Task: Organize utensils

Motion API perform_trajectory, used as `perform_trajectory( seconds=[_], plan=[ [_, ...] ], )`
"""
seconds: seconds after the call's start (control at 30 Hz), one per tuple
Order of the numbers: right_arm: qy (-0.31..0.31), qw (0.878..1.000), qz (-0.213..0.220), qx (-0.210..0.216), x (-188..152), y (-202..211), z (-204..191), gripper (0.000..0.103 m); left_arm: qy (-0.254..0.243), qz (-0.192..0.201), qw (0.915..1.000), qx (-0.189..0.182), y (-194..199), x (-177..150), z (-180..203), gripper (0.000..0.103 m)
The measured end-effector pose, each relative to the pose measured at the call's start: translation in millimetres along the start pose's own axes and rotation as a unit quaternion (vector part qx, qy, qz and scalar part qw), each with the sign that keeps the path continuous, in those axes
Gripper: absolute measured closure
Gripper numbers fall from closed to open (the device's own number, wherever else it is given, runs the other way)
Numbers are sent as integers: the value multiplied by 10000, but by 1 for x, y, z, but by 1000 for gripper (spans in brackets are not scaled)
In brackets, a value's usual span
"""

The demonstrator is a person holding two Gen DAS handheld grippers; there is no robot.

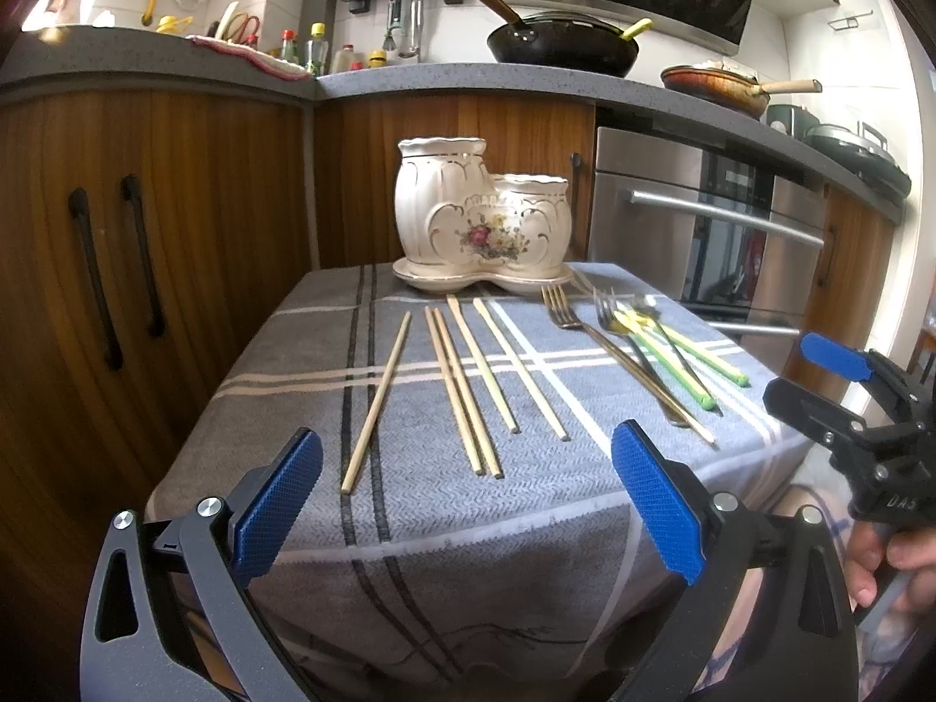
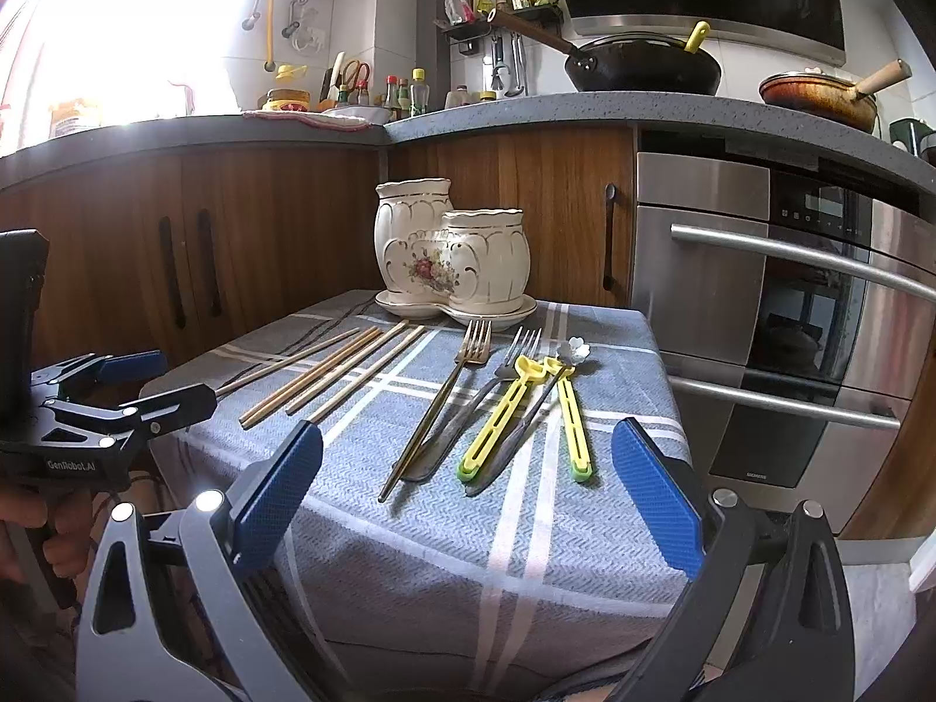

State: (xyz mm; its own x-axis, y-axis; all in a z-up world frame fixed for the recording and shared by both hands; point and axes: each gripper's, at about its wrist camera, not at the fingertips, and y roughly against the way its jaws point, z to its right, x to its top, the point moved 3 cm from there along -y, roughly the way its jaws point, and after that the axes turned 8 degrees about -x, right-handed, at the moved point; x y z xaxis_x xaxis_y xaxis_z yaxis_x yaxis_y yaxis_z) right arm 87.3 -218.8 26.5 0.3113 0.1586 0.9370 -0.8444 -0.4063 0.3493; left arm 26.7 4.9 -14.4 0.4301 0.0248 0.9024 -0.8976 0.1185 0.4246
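Observation:
A cream ceramic double-pot utensil holder [image 1: 482, 210] [image 2: 453, 251] with a flower print stands at the far edge of a small table under a grey checked cloth [image 1: 409, 503]. Several wooden chopsticks [image 1: 462, 386] [image 2: 339, 371] lie loose on the left half. Forks [image 1: 561, 310] [image 2: 468, 351], dark-handled cutlery and yellow-green utensils [image 1: 678, 351] [image 2: 503, 415] lie on the right half. My left gripper [image 1: 468, 503] is open and empty at the near edge, before the chopsticks. My right gripper [image 2: 468, 497] is open and empty at the near edge, before the forks.
Wooden cabinets [image 1: 146, 234] stand behind and left of the table, a steel oven [image 2: 790, 322] to the right. The counter above holds a black wok [image 1: 561, 47] and a pan [image 1: 719, 85]. The table drops off at all edges.

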Motion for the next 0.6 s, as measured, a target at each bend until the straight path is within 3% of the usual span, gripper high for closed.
perform_trajectory(
  seconds=[0.6],
  plan=[
    [14, 10000, -39, 4, 2, -3, 1, 5, 39, -3, 10000, 30, -1, 3, -1, 5]
  ],
)
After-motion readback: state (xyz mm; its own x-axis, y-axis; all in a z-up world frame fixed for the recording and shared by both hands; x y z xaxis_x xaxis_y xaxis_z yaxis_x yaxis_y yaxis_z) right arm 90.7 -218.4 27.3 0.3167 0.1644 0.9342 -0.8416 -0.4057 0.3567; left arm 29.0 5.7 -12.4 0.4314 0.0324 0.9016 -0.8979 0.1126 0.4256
